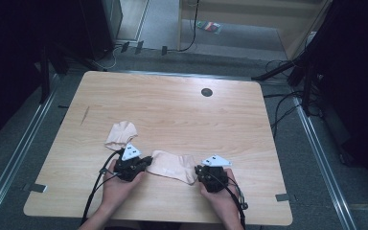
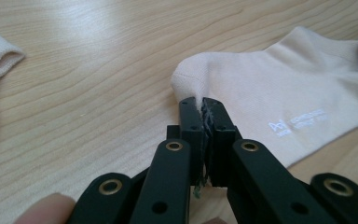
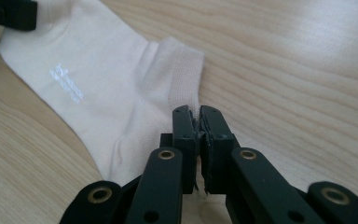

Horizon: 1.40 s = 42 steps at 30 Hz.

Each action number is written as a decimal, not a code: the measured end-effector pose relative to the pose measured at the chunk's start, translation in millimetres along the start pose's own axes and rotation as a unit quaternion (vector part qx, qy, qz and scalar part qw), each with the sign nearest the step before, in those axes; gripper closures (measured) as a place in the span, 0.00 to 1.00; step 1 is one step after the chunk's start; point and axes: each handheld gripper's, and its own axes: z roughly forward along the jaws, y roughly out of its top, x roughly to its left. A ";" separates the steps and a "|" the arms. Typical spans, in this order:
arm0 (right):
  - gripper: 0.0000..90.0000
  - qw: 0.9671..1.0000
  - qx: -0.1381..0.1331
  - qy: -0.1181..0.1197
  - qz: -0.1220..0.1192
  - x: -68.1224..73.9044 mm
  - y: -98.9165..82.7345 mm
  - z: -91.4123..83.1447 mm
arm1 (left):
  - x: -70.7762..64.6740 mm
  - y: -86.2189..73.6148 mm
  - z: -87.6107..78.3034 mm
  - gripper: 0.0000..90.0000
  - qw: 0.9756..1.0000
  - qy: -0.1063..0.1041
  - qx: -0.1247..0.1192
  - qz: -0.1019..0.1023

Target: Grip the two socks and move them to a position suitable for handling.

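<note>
From the high view, you are pinching the flat sock [image 1: 172, 166] at both ends: your left gripper [image 1: 146, 163] is biting its left end and your right gripper [image 1: 197, 173] its right end. The sock is lying near the table's [image 1: 172, 100] front edge, its long axis running left to right along that edge, tilted slightly toward you at the right. A second, crumpled sock [image 1: 120, 135] is sitting just beyond the flat sock's left end. I judge a lift or stretch comes next, so be raising both hands together and level, so that neither end slips.

In the left gripper view, your left gripper [image 2: 203, 103] is clamping the rounded toe end of the sock [image 2: 279, 84], fabric bunching between the closed jaws. The printed mark is lying farther along.

In the right gripper view, your right gripper [image 3: 196, 112] is clamping the ribbed cuff edge of the sock [image 3: 116, 98], jaws closed on cloth. Be keeping that bite deep enough to hold both layers.
</note>
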 end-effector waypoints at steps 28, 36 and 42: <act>0.62 0.999 -0.035 0.034 0.008 3.9 -3.9 -20.6 | -15.6 -39.1 -50.2 0.44 0.997 0.031 -0.046 -0.062; 0.28 0.998 -0.061 0.009 0.022 -2.8 -0.8 -25.6 | 7.3 -34.1 -58.4 0.36 0.992 0.062 -0.069 -0.089; 0.00 0.994 -0.087 -0.028 0.057 -13.2 6.0 -35.3 | 26.5 -27.0 -59.1 0.32 0.988 0.092 -0.082 -0.098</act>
